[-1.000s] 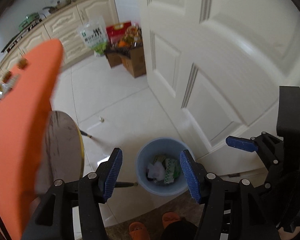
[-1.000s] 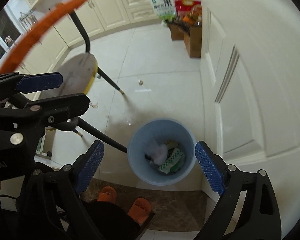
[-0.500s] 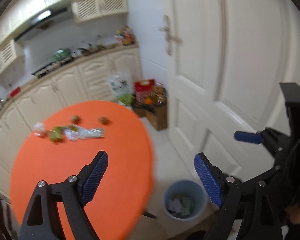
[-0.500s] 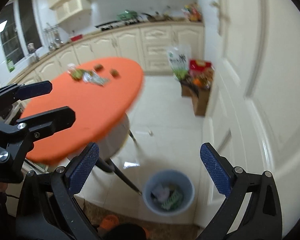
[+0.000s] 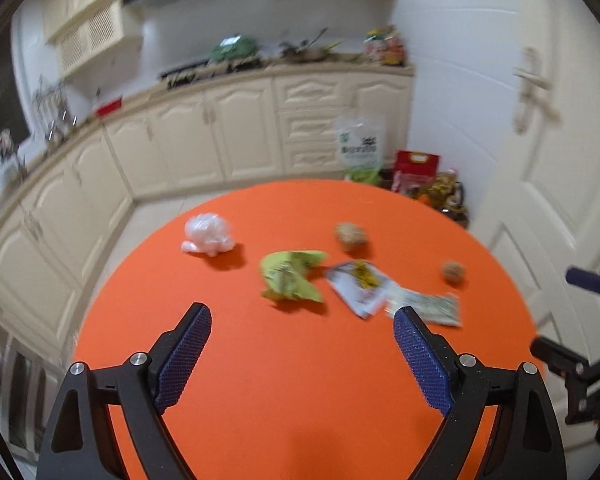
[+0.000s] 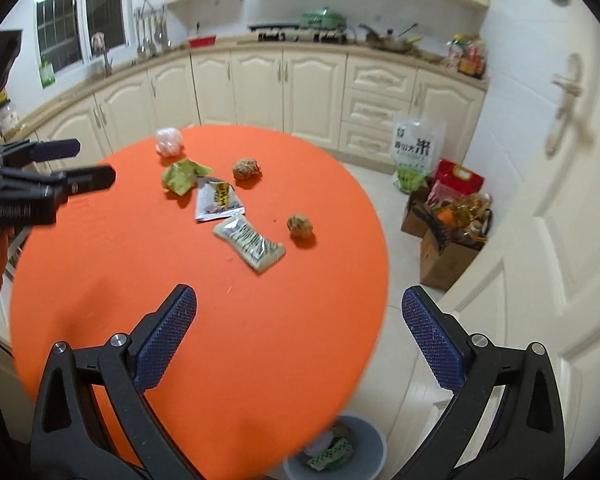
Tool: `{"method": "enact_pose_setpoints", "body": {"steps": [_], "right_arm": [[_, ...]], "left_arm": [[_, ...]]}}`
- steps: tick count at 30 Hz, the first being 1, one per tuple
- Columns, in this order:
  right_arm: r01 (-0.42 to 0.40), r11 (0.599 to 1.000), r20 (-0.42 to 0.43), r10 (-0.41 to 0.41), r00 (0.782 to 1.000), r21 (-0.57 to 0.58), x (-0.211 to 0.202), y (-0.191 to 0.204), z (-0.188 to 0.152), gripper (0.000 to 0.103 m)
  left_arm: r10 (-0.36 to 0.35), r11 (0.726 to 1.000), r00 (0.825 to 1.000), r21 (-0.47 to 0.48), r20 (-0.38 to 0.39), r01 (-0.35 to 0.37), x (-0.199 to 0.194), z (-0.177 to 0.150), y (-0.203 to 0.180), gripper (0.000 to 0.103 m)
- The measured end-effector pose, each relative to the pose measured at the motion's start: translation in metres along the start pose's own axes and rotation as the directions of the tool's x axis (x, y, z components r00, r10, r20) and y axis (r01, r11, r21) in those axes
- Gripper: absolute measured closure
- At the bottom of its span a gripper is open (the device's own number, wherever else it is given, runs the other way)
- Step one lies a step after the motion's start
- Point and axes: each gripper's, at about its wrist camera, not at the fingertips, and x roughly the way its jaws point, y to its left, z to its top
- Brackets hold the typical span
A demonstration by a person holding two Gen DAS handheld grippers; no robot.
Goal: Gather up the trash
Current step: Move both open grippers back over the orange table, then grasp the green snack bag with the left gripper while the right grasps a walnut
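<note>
On the round orange table (image 5: 300,400) lie a crumpled white plastic bag (image 5: 208,234), a green wrapper (image 5: 290,276), a silver wrapper (image 5: 360,286), a pale packet (image 5: 428,308) and two brown lumps (image 5: 350,234) (image 5: 452,271). My left gripper (image 5: 302,344) hovers open above the near half of the table, empty, short of the litter. The right gripper (image 6: 296,320) is open and empty over the table's near right edge, with the pale packet (image 6: 250,242) and a brown lump (image 6: 299,226) ahead. A blue bin (image 6: 364,448) holding wrappers stands on the floor below that edge.
Cream kitchen cabinets (image 6: 260,80) curve along the far wall. A white door (image 6: 560,200) stands at the right. Cardboard boxes with bags (image 6: 448,232) and a rice sack (image 6: 416,152) sit on the tiled floor beside it.
Both views have swung up from the bin on the floor to the table top. Both grippers' jaws stand wider than a second ago.
</note>
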Motion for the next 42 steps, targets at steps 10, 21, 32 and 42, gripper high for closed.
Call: {"method": "enact_pose_setpoints", "body": {"steps": [10,21,32,42], "right_arm": [[-0.041,0.999,-0.041,0.04,0.998,-0.014,0.074,-0.013,0.022,0.0],[-0.038,0.999,-0.067,0.038,0.997,-0.003,0.104,-0.014,0.036,0.019],[-0.062,0.998,-0.113,0.06,0.992,-0.017,0.115,-0.013,0.031,0.074],[-0.143,0.99,-0.038,0.143,0.989,-0.002,0.041,-0.001,-0.004,0.078]], "left_arm": [[0.051,0.998,0.989,-0.03,-0.139,-0.056,0.128,0.061,0.011,0.015],[0.026,1.0,0.983,0.004,-0.183,-0.025,0.164,0.061,0.004,0.068],[0.035,0.999,0.992,-0.008,-0.121,-0.036,0.1,0.036,0.015,0.068],[-0.032,0.997,0.998,0.071,-0.056,0.036,0.009,-0.003,-0.04,0.068]]}}
